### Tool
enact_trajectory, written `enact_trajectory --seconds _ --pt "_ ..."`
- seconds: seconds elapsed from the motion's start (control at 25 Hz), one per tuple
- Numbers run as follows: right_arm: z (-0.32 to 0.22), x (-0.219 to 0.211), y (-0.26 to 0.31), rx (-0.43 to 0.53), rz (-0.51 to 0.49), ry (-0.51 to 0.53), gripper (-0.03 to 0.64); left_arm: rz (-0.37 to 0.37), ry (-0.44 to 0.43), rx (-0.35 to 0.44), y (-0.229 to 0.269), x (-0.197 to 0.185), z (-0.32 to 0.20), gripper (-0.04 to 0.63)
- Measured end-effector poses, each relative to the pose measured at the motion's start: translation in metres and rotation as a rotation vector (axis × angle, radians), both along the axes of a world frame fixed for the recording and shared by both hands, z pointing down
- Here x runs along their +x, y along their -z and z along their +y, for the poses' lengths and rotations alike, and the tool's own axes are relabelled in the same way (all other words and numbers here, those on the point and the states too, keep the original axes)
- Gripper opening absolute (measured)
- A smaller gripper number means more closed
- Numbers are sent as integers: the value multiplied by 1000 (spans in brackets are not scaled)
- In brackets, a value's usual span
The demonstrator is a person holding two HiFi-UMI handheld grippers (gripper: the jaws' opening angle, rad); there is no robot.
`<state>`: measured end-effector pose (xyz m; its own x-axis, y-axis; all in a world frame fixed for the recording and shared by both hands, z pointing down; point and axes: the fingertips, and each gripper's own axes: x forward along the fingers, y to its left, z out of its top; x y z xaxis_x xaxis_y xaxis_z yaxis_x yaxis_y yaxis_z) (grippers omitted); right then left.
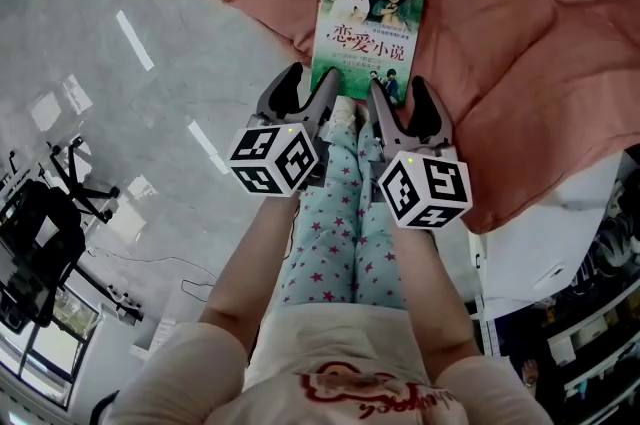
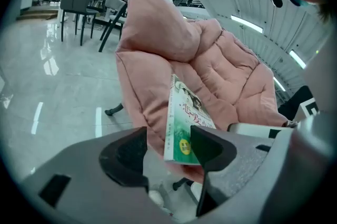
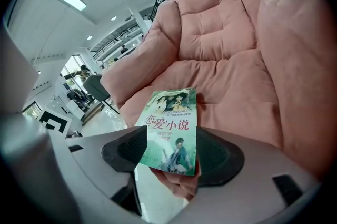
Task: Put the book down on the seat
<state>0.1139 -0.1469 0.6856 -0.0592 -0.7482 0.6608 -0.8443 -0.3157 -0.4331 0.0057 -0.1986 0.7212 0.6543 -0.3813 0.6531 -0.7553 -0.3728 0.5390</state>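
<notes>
A green-covered book (image 1: 368, 21) lies flat, cover up, on the pink padded seat (image 1: 500, 33), its near end at the cushion's front edge. My left gripper (image 1: 310, 85) stands open at the book's near left corner. The book (image 2: 184, 112) shows edge-on between the jaws, close to the right one, with the pads not pressing on it. My right gripper (image 1: 398, 98) is open at the book's near right end. In the right gripper view the book (image 3: 171, 123) lies between the spread jaws of the right gripper (image 3: 171, 150), free of both pads.
The pink seat (image 3: 231, 65) has a thick quilted back. A glossy grey floor (image 1: 120, 93) spreads to the left. The person's legs in star-print trousers (image 1: 335, 233) stand before the seat. Black gear (image 1: 40, 243) sits at far left, white furniture (image 1: 550, 243) at right.
</notes>
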Motion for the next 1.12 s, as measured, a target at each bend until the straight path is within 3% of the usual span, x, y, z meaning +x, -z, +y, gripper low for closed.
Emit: enact_trajectory --seconds 0.16,0.36,0.56,0.68,0.76,0.92,1.04,1.12 --pt "2 4 21 20 15 22 264 -18 67 35 23 -21 -9 244" --pt "-5 6 70 101 67 89 264 33 -26 118 81 -5 -4 242" --pt "-17 3 124 185 97 148 240 99 -59 183 136 19 -3 229" --pt "-22 7 151 217 132 154 87 123 -74 220 166 29 -5 219" --pt "-26 7 168 238 145 164 86 141 -83 240 186 33 -6 207" --pt "-29 2 201 266 156 189 86 163 -108 271 225 33 -6 160" --pt "-33 -3 234 301 167 212 76 212 -92 291 263 31 -10 85" --pt "-38 0 263 344 175 228 64 248 -84 318 292 37 -14 69"
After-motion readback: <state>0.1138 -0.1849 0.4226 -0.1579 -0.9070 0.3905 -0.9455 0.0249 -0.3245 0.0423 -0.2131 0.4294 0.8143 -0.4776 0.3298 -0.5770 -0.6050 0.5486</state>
